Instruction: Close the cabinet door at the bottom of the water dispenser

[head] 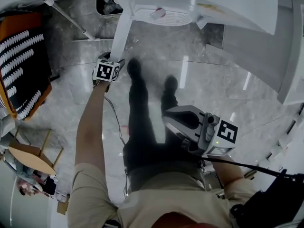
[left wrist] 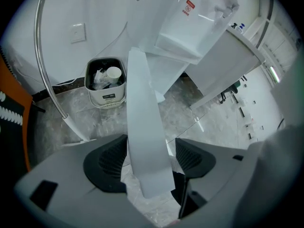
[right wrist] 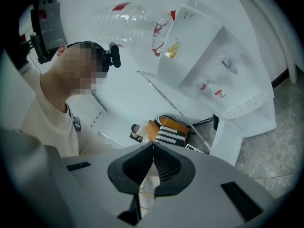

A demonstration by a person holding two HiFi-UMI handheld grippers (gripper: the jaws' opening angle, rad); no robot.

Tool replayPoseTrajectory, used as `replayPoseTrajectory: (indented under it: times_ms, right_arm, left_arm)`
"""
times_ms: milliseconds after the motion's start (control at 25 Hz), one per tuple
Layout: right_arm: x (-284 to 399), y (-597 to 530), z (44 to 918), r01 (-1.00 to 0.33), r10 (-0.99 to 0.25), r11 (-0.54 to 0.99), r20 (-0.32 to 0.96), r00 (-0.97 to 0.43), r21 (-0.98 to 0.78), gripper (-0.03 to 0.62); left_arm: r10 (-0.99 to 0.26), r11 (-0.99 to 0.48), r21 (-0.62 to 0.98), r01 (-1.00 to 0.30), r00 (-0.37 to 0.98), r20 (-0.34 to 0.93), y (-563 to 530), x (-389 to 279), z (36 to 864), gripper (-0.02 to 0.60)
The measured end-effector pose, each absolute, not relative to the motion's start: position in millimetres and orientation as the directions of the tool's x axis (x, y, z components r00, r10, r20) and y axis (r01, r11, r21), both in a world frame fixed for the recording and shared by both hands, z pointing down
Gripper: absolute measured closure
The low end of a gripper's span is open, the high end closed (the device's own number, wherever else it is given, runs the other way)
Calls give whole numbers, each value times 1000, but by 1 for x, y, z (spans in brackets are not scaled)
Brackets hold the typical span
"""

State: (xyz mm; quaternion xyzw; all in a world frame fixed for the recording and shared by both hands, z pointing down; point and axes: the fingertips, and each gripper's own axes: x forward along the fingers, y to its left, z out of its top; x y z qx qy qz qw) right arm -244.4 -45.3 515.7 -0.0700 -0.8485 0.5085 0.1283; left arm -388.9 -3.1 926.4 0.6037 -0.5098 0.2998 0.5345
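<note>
The white water dispenser stands at the top of the head view, and its narrow white cabinet door swings out towards me. My left gripper is at the door's free edge. In the left gripper view the door runs between the jaws of that gripper. It lies against the left pad, with a gap to the right pad, so the gripper is open. My right gripper hangs by my waist, away from the dispenser. Its jaws are shut on nothing.
A black-and-white waste bin with rubbish stands left of the dispenser, beside a slanting metal rail. An orange and black striped object lies at the left, a wooden stool below it. A white counter panel flanks the right.
</note>
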Motion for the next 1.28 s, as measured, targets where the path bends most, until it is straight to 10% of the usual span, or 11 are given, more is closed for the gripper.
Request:
replayPoseTrajectory:
  times_ms: [1280]
  right_arm:
    - [-164,-84,517,-103,66,480,153,-986,-871,577]
  left_arm:
    - [-362,270,541,-796,437,823,-73,-283,916,267]
